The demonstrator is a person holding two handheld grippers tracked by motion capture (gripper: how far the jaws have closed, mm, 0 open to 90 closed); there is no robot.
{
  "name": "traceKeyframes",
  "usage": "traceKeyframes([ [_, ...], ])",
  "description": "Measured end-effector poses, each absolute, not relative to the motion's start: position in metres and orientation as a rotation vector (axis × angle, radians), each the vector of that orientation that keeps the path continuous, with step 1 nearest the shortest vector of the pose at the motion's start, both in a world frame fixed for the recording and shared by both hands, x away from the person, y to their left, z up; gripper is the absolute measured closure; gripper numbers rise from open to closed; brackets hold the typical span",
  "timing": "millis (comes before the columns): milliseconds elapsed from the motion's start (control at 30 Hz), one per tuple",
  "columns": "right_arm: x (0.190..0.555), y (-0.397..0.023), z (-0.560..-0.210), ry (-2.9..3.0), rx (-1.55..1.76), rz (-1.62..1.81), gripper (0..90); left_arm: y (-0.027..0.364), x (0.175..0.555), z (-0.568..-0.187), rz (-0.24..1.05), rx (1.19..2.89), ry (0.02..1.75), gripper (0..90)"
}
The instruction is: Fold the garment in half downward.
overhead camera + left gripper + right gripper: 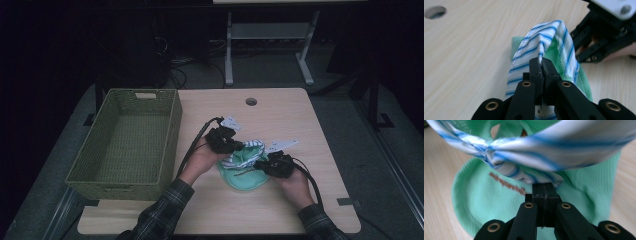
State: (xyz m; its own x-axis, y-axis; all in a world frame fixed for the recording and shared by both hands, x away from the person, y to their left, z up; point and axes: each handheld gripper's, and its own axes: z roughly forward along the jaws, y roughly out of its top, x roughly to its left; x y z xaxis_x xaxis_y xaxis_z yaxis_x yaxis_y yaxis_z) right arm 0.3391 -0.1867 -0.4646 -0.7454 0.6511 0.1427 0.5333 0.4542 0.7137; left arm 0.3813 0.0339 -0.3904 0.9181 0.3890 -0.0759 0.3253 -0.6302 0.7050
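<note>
Wooden table (280, 210): one green basket (127, 142), one green-striped cloth (245, 167); left gripper (243, 146), right gripper (256, 165) both clamp cloth.

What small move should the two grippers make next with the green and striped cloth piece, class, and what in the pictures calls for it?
Probably lift together and carry it left toward the woven basket. Both the left gripper and the right gripper are shut on the striped trim of the green cloth piece, which partly rests on the table. The basket stands open beside it, a likely place for it.
</note>
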Motion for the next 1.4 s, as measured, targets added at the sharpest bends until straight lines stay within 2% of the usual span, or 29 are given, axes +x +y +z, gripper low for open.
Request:
traceKeyframes([
  [700, 0.313, -0.242, -0.462, 2.479, 1.12, 1.088, 89.7, 0.004, 0.35, -0.419, 0.052, 2.376, 0.4, 87.5],
  [1167, 0.316, -0.241, -0.465, 2.48, 1.13, 1.028, 89.6, -0.013, 0.337, -0.445, -0.014, 2.432, 0.355, 86.5],
  [1267, 0.316, -0.241, -0.463, 2.472, 1.129, 1.035, 89.4, -0.013, 0.336, -0.445, -0.024, 2.416, 0.361, 79.3],
  [1300, 0.317, -0.243, -0.461, 2.458, 1.118, 1.052, 88.3, -0.01, 0.335, -0.44, -0.024, 2.388, 0.362, 71.5],
  [1367, 0.317, -0.244, -0.456, 2.45, 1.117, 1.063, 87.7, -0.008, 0.335, -0.436, -0.018, 2.379, 0.365, 63.7],
  [1400, 0.317, -0.244, -0.456, 2.45, 1.117, 1.063, 87.7, -0.005, 0.334, -0.432, -0.016, 2.367, 0.359, 63.7],
])
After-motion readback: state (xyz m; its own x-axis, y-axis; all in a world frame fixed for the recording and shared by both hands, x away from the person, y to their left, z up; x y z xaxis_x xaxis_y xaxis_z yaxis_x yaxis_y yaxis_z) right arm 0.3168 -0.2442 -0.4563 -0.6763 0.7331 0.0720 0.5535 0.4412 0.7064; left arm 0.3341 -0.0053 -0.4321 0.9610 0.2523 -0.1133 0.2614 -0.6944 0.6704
